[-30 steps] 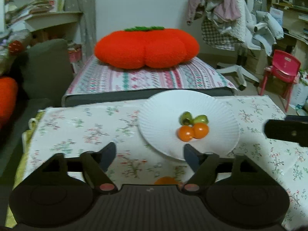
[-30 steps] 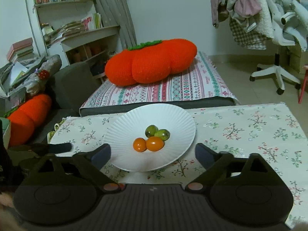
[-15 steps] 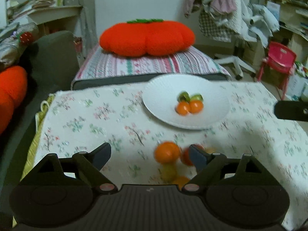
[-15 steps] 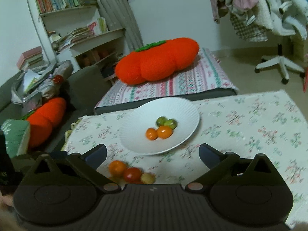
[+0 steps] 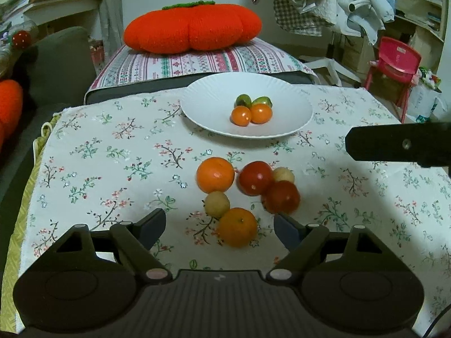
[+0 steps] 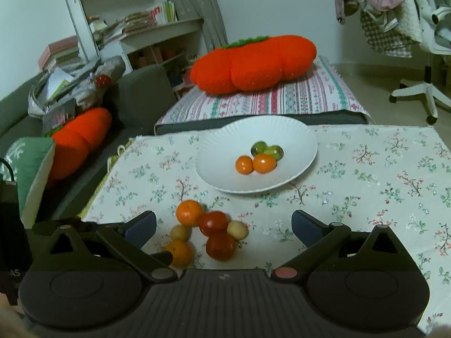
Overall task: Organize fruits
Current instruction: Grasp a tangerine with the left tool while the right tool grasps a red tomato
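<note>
A white ribbed plate (image 5: 197, 112) (image 6: 214, 152) on the flowered tablecloth holds two small orange fruits (image 5: 241, 115) and two green ones (image 5: 243, 100). In front of it lies a loose cluster: two oranges (image 5: 215, 174) (image 5: 238, 226), two red tomatoes (image 5: 255, 178) (image 5: 282, 197) and two small yellow fruits (image 5: 217, 204). My left gripper (image 5: 218, 225) hangs just before the cluster, its jaws closing; the near orange lies between them, untouched. My right gripper (image 6: 222, 225) stands open over the same cluster (image 6: 214, 222), gripping nothing. One of its fingers (image 5: 394, 146) juts in from the right.
Behind the table a striped cushion (image 5: 197, 62) carries a big orange pumpkin pillow (image 5: 191, 26). A grey sofa (image 6: 141, 93) with another orange pillow (image 6: 76, 140) is to the left. A red child's chair (image 5: 394, 59) and an office chair base (image 6: 422, 93) stand to the right.
Both cameras have drawn back and dipped. The loose cluster of fruit, hidden a second ago, now lies in full view between the fingers. The plate sits farther up in both views.
</note>
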The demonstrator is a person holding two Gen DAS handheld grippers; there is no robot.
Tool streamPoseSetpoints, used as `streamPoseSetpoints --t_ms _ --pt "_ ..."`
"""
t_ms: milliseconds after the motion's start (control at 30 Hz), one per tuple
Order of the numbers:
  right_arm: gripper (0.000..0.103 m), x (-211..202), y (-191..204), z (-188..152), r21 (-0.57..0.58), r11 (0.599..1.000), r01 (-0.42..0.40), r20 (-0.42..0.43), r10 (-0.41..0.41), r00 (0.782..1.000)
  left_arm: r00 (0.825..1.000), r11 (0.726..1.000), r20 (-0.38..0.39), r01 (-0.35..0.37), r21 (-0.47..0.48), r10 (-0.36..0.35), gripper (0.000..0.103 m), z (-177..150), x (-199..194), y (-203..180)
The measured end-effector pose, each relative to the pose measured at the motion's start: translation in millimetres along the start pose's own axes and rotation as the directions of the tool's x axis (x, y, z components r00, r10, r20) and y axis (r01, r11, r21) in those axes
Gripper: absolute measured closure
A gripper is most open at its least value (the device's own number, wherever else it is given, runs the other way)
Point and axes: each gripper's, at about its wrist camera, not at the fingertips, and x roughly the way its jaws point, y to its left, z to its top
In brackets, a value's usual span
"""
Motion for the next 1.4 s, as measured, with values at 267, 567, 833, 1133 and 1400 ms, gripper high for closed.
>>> streamPoseSetpoints --t_ms 267,567,833,1133,1400 --pt "0.004 5 -1 -4 0.004 0.999 0.044 -0.028 -0.044 0.999 0.999 0.998 -0.039 0.025 -0.053 -0.027 0.045 -3 12 3" --pt "0.015 12 -3 -8 -0.005 0.995 0.097 -0.062 -0.097 0.993 0.998 0.999 -0.052 0.028 -0.03 -0.029 0.059 -5 22 -5" --pt "0.02 24 0 -14 -0.024 0.994 0.104 -0.103 -0.106 0.989 0.997 0.999 -0.071 0.032 -0.031 -0.034 0.085 -7 33 -7" --pt "0.024 46 6 -21 -0.026 0.998 0.052 -0.16 -0.056 0.985 0.998 0.999 -0.063 0.001 -0.049 -0.004 0.086 -2 17 4" --pt "0.033 65 15 -23 -0.047 0.998 0.03 -0.175 -0.038 0.984 0.998 0.993 -0.048 -0.046 -0.105 0.041 0.086 4 10 22"
